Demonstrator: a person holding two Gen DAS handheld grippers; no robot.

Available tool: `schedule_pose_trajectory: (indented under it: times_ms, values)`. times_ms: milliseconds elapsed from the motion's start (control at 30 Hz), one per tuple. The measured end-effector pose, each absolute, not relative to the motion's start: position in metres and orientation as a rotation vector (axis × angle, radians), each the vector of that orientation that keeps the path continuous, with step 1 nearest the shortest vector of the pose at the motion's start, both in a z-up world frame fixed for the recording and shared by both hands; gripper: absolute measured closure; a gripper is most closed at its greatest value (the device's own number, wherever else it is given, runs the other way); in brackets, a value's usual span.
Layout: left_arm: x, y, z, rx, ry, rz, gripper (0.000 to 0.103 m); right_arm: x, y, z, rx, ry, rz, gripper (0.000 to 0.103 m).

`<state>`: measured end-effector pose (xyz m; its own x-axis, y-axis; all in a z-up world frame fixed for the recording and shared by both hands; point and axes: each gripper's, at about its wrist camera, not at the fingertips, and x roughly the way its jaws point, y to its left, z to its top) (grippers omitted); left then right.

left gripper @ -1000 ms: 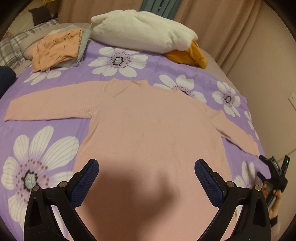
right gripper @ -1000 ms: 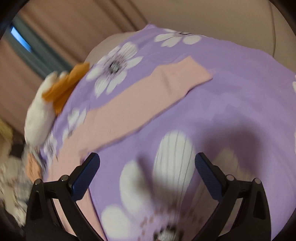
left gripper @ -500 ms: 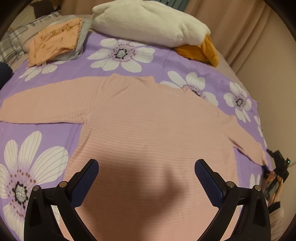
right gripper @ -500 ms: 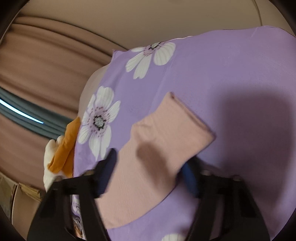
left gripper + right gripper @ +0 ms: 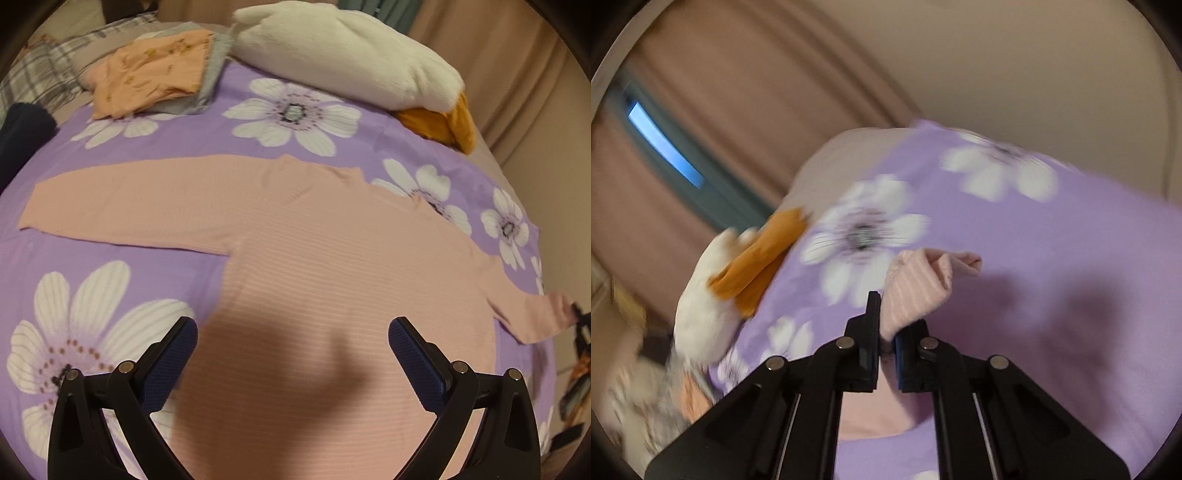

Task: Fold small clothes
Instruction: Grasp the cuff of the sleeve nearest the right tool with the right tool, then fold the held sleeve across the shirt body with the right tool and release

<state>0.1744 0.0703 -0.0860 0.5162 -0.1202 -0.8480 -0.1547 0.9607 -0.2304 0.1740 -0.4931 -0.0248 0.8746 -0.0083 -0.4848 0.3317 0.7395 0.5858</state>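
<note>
A pink ribbed long-sleeve sweater [image 5: 332, 266] lies flat on the purple flowered bedspread [image 5: 110, 251], with its left sleeve [image 5: 122, 206] stretched out flat. My left gripper [image 5: 293, 362] is open and hovers over the sweater's lower body. My right gripper [image 5: 886, 332] is shut on the cuff of the sweater's right sleeve [image 5: 923, 280] and holds it lifted off the bedspread [image 5: 1052, 258]. In the left wrist view the raised cuff [image 5: 554, 314] and the right gripper [image 5: 578, 325] show at the far right edge.
A white and orange plush toy [image 5: 351, 55] lies at the head of the bed. A folded stack of orange and grey clothes [image 5: 155, 77] sits at the back left, with a plaid pillow [image 5: 33, 74] and a dark garment [image 5: 22, 129]. Curtains [image 5: 701, 92] hang behind.
My right gripper came down over the right sleeve cuff, shut on it and lifted it off the bedspread. My left gripper stayed open and drifted a little over the sweater.
</note>
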Motion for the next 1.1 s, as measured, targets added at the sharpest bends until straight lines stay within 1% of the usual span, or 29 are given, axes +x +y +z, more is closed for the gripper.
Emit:
schedule_pose_trajectory:
  times_ms: [100,167,300,400,533,633,767,800,833,867,900,933,1000,1067,1100]
  values:
    - [0.174,0.088,-0.085,-0.322,1.034,0.041,0.001,0.202,-0.434,0.026,0.597,0.496,-0.094,0.096]
    - [0.172,0.099,-0.084,-0.329,1.035,0.059,0.001,0.216,-0.397,0.047,0.528,0.505,-0.038,0.096]
    - [0.169,0.128,-0.084,-0.348,1.036,0.108,0.001,0.247,-0.299,0.078,0.359,0.53,0.077,0.096]
    - [0.17,0.149,-0.085,-0.362,1.034,0.136,0.001,0.277,-0.234,0.08,0.242,0.563,0.135,0.095]
    - [0.17,0.175,-0.086,-0.377,1.028,0.176,0.001,0.302,-0.145,0.051,0.081,0.626,0.215,0.093]
    - [0.169,0.188,-0.088,-0.38,1.022,0.196,0.001,0.312,-0.081,0.002,-0.072,0.7,0.265,0.093]
    - [0.167,0.198,-0.092,-0.393,1.025,0.209,0.001,0.317,-0.024,-0.065,-0.242,0.805,0.295,0.093]
    - [0.167,0.199,-0.092,-0.393,1.024,0.211,0.001,0.318,-0.016,-0.079,-0.283,0.828,0.299,0.08]
    - [0.169,0.199,-0.093,-0.389,1.026,0.21,0.001,0.317,-0.004,-0.094,-0.339,0.856,0.297,0.053]
    - [0.17,0.198,-0.094,-0.385,1.027,0.21,0.001,0.316,0.0,-0.11,-0.398,0.881,0.292,0.038]
    - [0.172,0.197,-0.094,-0.379,1.028,0.212,0.001,0.312,0.007,-0.116,-0.415,0.885,0.296,0.028]
    - [0.173,0.195,-0.093,-0.373,1.027,0.214,0.001,0.305,0.004,-0.121,-0.42,0.887,0.334,0.03]
    - [0.177,0.191,-0.092,-0.386,1.015,0.196,0.001,0.298,-0.005,-0.116,-0.378,0.906,0.427,0.03]
    - [0.185,0.183,-0.089,-0.42,1.009,0.138,0.001,0.287,-0.02,-0.1,-0.289,0.881,0.514,0.029]
    - [0.19,0.176,-0.087,-0.435,0.998,0.097,0.001,0.283,-0.041,-0.084,-0.215,0.854,0.549,0.026]
